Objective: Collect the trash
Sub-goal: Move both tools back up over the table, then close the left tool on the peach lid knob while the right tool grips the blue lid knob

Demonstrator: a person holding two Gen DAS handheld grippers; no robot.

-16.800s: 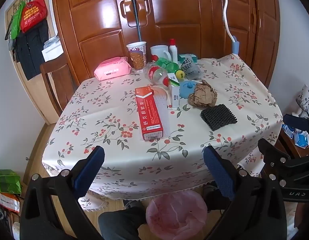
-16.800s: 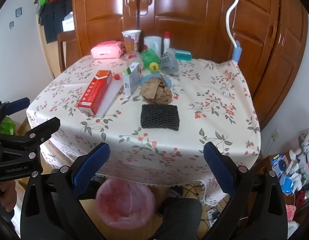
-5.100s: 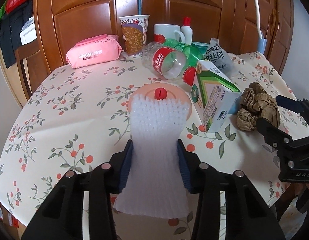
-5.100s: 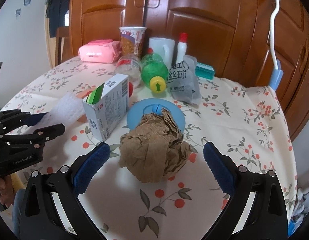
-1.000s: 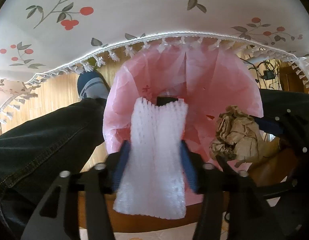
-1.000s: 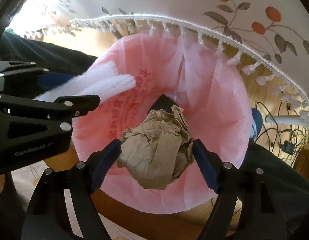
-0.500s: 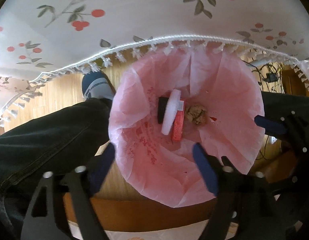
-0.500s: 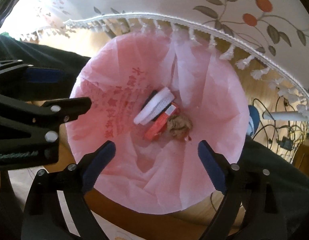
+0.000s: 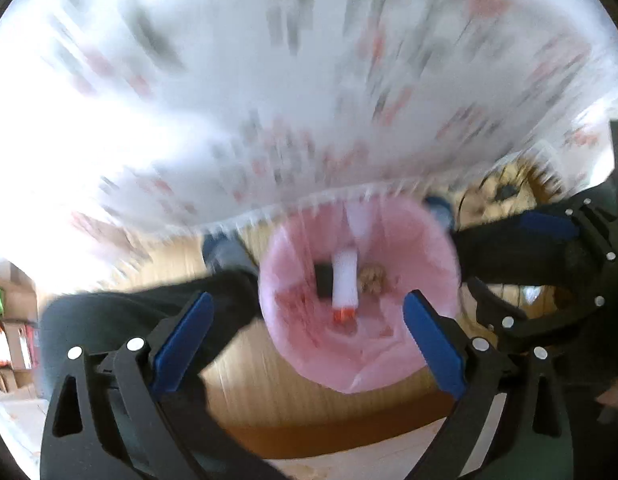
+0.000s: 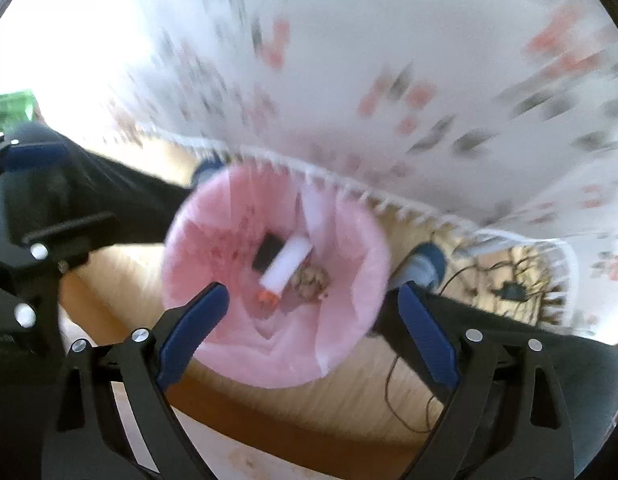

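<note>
The white foam sleeve (image 9: 344, 280) and the crumpled brown paper (image 10: 311, 280) are out of the jaws and lie in the pink-lined bin (image 9: 393, 364); the left gripper (image 9: 305, 340) and right gripper (image 10: 307, 328) are opening, nothing between them; the bin looks farther below than a second ago.

Black-framed left claw (image 9: 305, 334) with blue pads, silver screws; apparently dark trousers (image 9: 121, 316).

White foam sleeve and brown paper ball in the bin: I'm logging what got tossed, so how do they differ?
The white foam sleeve is long, smooth-edged and pale; the brown paper ball is a small, crumpled, tan lump. The sleeve lies slanted across the bottom, the ball sits beside it. Both lie loose in the pink-lined bin.
</note>
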